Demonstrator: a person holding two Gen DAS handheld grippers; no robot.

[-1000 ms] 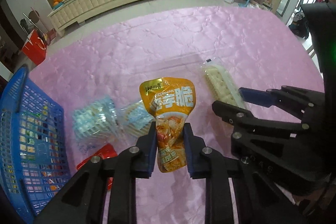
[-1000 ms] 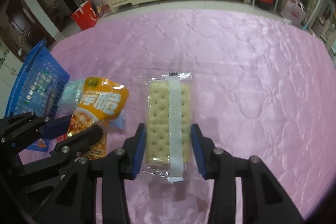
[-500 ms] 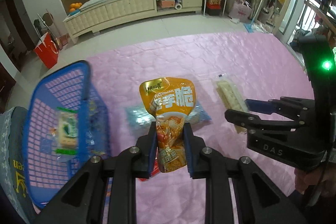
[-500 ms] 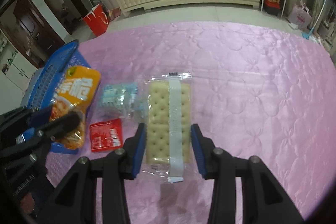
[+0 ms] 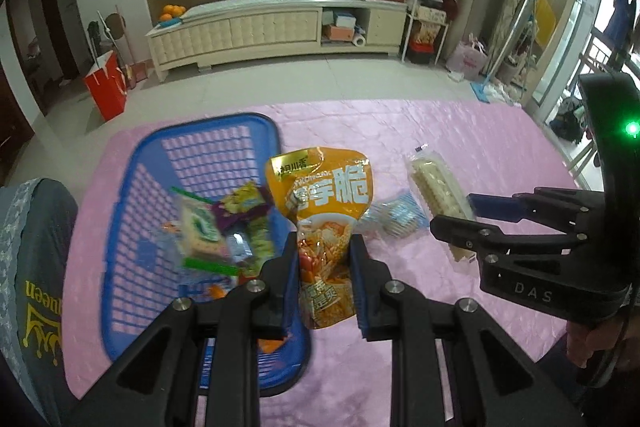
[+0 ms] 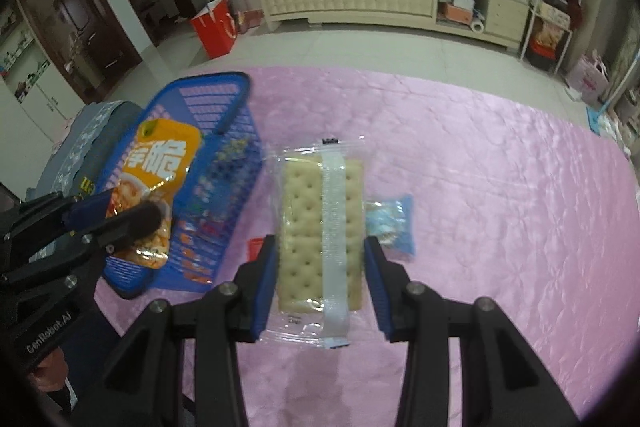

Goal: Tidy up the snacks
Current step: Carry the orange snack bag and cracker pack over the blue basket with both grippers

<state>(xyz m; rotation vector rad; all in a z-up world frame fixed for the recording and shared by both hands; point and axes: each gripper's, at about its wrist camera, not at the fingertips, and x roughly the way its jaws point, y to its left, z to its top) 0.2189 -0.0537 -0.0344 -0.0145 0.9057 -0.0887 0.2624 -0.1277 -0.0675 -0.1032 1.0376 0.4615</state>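
My left gripper (image 5: 324,259) is shut on an orange snack pouch (image 5: 326,203) and holds it in the air at the right rim of the blue basket (image 5: 144,163). The basket holds several snack packs. My right gripper (image 6: 320,267) is shut on a clear pack of crackers (image 6: 322,223), held above the pink table. The pouch (image 6: 156,179) and the basket (image 6: 224,115) also show at the left of the right wrist view. The right gripper with the crackers (image 5: 436,187) shows at the right of the left wrist view.
A light blue snack pack (image 6: 390,223) and a small red packet (image 6: 254,247) lie on the pink tablecloth (image 6: 500,187) near the basket. A grey chair back (image 5: 32,267) stands left of the table. A cabinet (image 5: 256,27) lines the far wall.
Both grippers have risen and swung left toward the basket with their packs. The orange pouch now hangs at the basket's right rim. Both grips are unchanged.
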